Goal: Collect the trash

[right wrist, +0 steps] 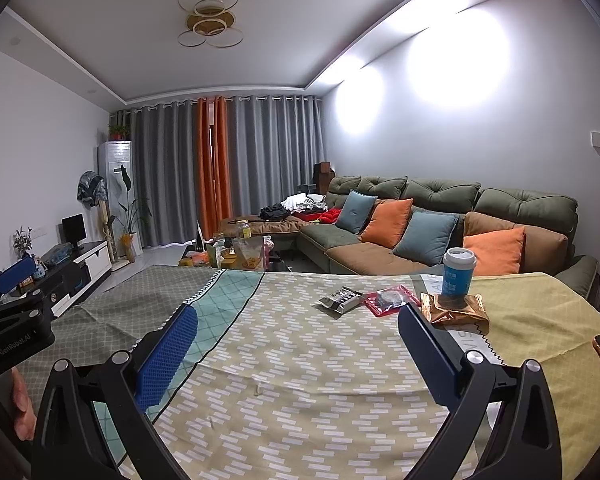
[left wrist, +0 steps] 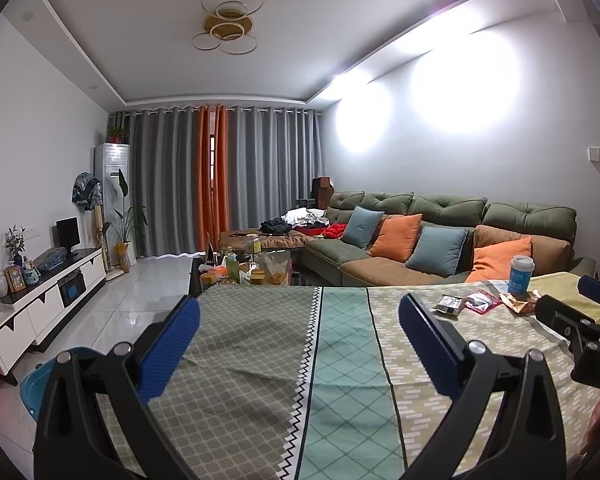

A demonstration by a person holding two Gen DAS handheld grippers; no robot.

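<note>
**Both grippers wait with nothing in them, trash sits at the far right of the worktop**

The left gripper (left wrist: 300, 328) is held over the worktop (left wrist: 259, 340), which has a patterned cloth on it. Its two blue fingers (left wrist: 171, 344) are spread wide apart and there is nothing between them. The cloth under it is bare.

The right gripper (right wrist: 297, 340) is also held over the cloth, a bit to the right. Its fingers (right wrist: 167, 356) are spread wide too, and they hold nothing.

The trash lies in a small group near the far right side of the worktop. There is a grey wrapper (right wrist: 340, 299), and just beside it a red packet (right wrist: 392, 300). Next to that is a shiny gold wrapper (right wrist: 456, 312), crumpled up. A blue cup (right wrist: 458, 272) with a white lid stands upright on the gold wrapper. From the right wrist view, the gold wrapper is just past the tip of the right-side finger, but not touching it.

In the left wrist view, the same things sit far off to the right: the grey wrapper (left wrist: 450, 304), the red packet (left wrist: 482, 301), the gold wrapper (left wrist: 522, 303) and the blue cup (left wrist: 520, 276).

Down by the left edge of the worktop, a blue bin (left wrist: 35, 388) stands on the floor.

Behind the worktop is a green sofa (right wrist: 440, 200) with orange and blue cushions.
</note>
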